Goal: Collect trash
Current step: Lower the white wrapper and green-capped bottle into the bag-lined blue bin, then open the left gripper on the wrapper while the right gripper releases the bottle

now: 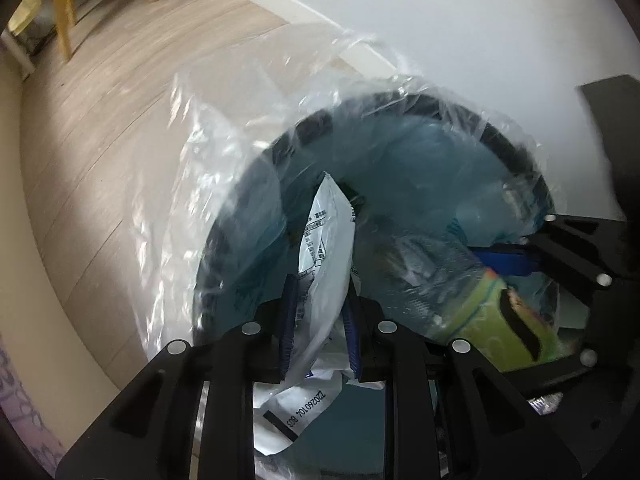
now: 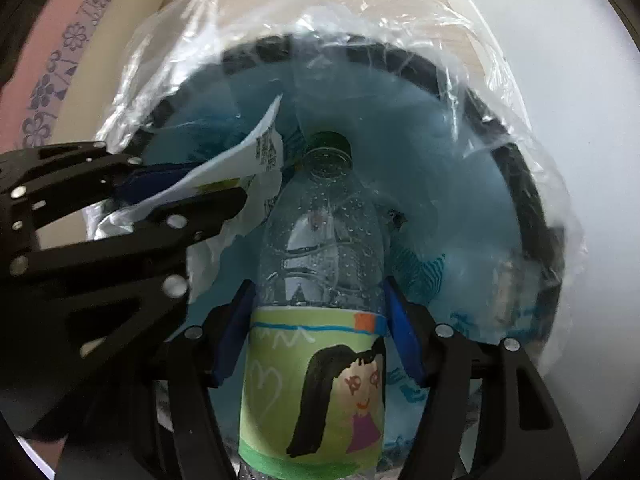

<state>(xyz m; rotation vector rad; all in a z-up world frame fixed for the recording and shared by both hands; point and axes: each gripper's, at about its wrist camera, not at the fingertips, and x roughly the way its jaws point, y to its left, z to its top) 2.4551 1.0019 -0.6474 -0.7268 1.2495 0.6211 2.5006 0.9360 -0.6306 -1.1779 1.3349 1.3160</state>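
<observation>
Over the mouth of a round black trash bin (image 1: 516, 152), lined with a clear plastic bag (image 1: 224, 184), I have both hand-held grippers pointing downward. My left gripper (image 1: 320, 316) has its blue pads closed tight on a crumpled white printed wrapper (image 1: 326, 248), which hangs inside the bin's rim with its free end reaching toward the bin's centre. My right gripper (image 2: 320, 336) grips a clear plastic bottle (image 2: 320, 248) by its body, one blue pad on each side just above the label, so its jaws stand about half wide around the bottle. The bottle points cap-first into the bin, its dark green cap (image 2: 330, 142) near the middle of the opening. Its label (image 2: 316, 384) is green with a child's drawing of a girl with long black hair. From the right wrist view, the left gripper and its wrapper sit at the bin's left side, just beside the bottle's neck. Outside the bin's rim I see pale wood flooring (image 1: 104, 92), a white wall (image 1: 460, 20), and yellow wooden chair legs (image 1: 64, 12) well apart from the bin.
</observation>
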